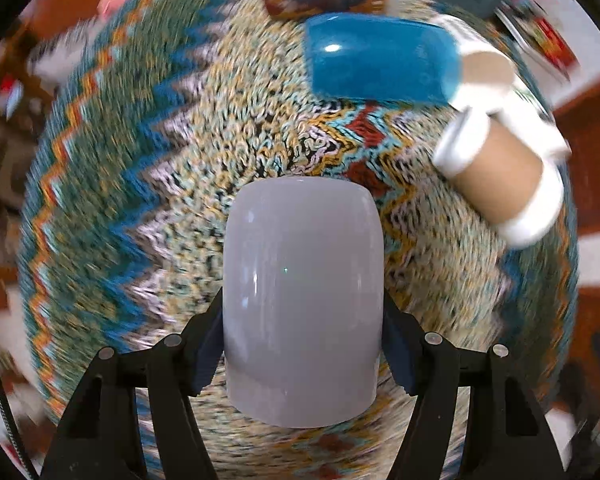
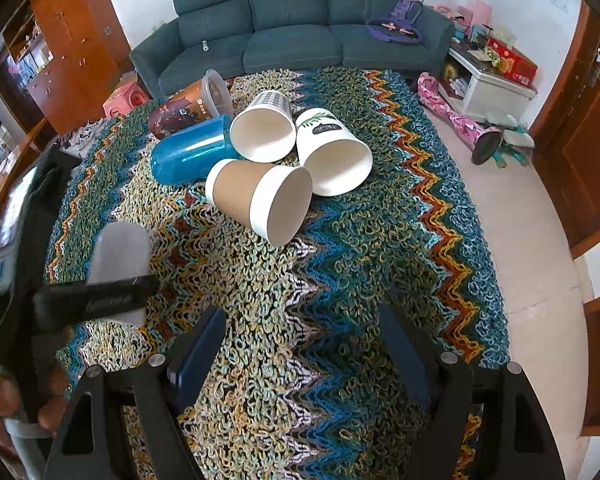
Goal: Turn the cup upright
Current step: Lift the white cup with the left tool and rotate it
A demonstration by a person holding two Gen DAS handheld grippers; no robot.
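My left gripper [image 1: 302, 344] is shut on a pale grey cup [image 1: 302, 300], its fingers [image 1: 204, 344] pressing both sides; the cup's closed bottom points away from the camera. The left wrist view is smeared by motion. In the right wrist view the same grey cup [image 2: 120, 256] appears blurred at the left, held by the left gripper [image 2: 96, 300] above the zigzag cloth. My right gripper [image 2: 300, 344] hangs open over the cloth with nothing between its fingers. A blue cup [image 2: 188, 152], a brown paper cup [image 2: 260, 196] and two white paper cups [image 2: 264, 128] [image 2: 332, 152] lie on their sides.
The table is covered by a woolly zigzag cloth [image 2: 340, 280]. An orange printed tub [image 2: 192, 104] lies behind the blue cup. Beyond the table stand a dark sofa [image 2: 292, 24], wooden cabinets [image 2: 76, 40] and a white side table [image 2: 488, 88]. A hand [image 2: 4, 408] grips the left tool.
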